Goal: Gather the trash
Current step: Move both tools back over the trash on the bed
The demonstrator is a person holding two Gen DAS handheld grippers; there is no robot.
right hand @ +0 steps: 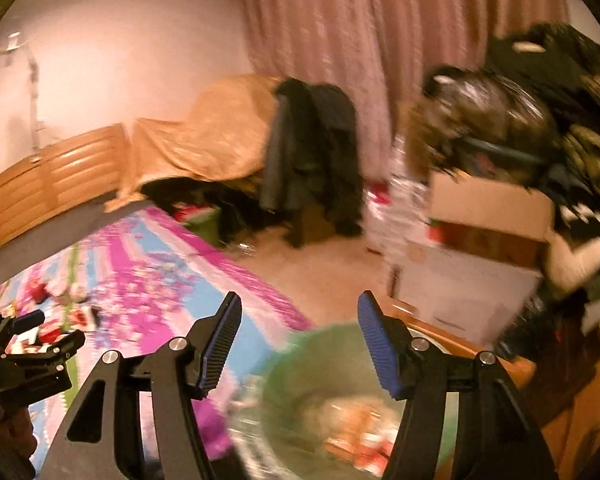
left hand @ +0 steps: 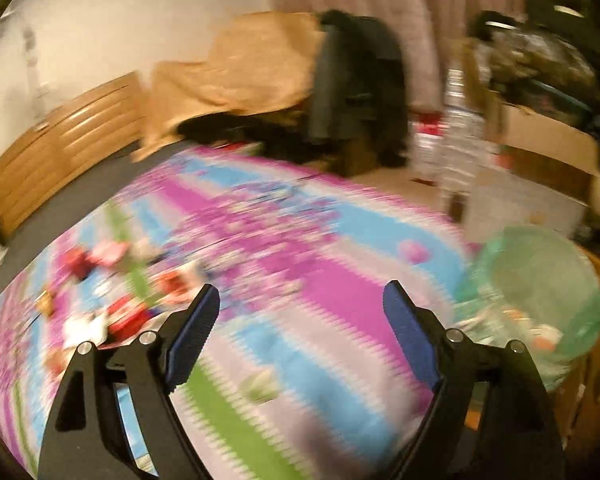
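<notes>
Both views are motion-blurred. My left gripper is open and empty above a pink, blue and green cloth. Red and white trash pieces lie on the cloth just left of its left finger. A green plastic bag holding wrappers is at the right. In the right wrist view my right gripper is open and empty over the mouth of the green bag. The left gripper shows at the left edge, above the trash pieces on the cloth.
A cardboard box piled with dark clothes stands at the right. A chair with a dark jacket stands behind the cloth. A tan-covered sofa and a wooden slatted frame line the back wall. Pink curtains hang behind.
</notes>
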